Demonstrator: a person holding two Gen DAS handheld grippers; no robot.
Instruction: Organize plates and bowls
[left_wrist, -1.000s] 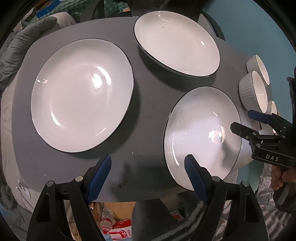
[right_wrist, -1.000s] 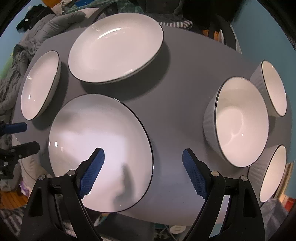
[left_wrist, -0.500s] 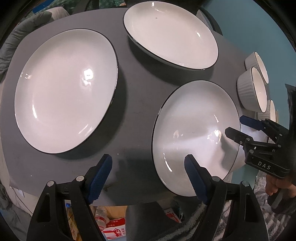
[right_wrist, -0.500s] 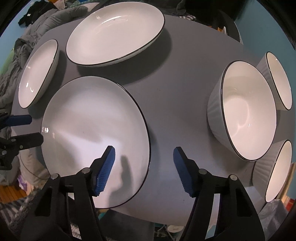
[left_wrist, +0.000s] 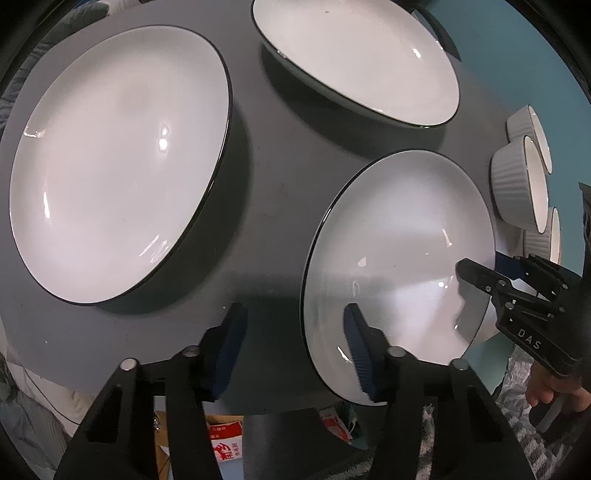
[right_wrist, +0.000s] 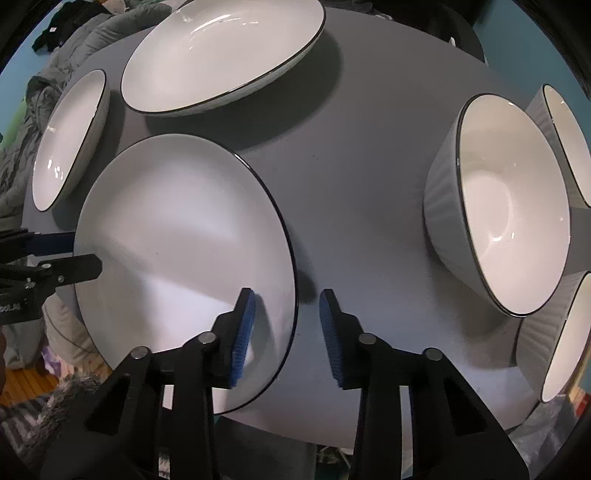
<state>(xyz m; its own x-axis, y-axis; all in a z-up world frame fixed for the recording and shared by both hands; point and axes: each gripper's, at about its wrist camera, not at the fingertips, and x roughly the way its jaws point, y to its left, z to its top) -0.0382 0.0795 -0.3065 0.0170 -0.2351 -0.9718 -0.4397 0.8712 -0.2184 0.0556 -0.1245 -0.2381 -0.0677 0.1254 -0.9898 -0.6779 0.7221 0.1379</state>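
White plate (right_wrist: 177, 243) rim between right tongs (right_wrist: 286, 332), left tongs (left_wrist: 295, 350)

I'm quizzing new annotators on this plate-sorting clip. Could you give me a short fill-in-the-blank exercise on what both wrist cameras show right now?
1. The number of large white plates lying on the grey table is ____.
2. The right gripper and the left gripper both straddle the rim of the ____ plate.
3. The bowls, such as the nearest bowl, have ribbed outsides and stand to the ____ of the plates in the right wrist view.

Missing words: three; nearest; right
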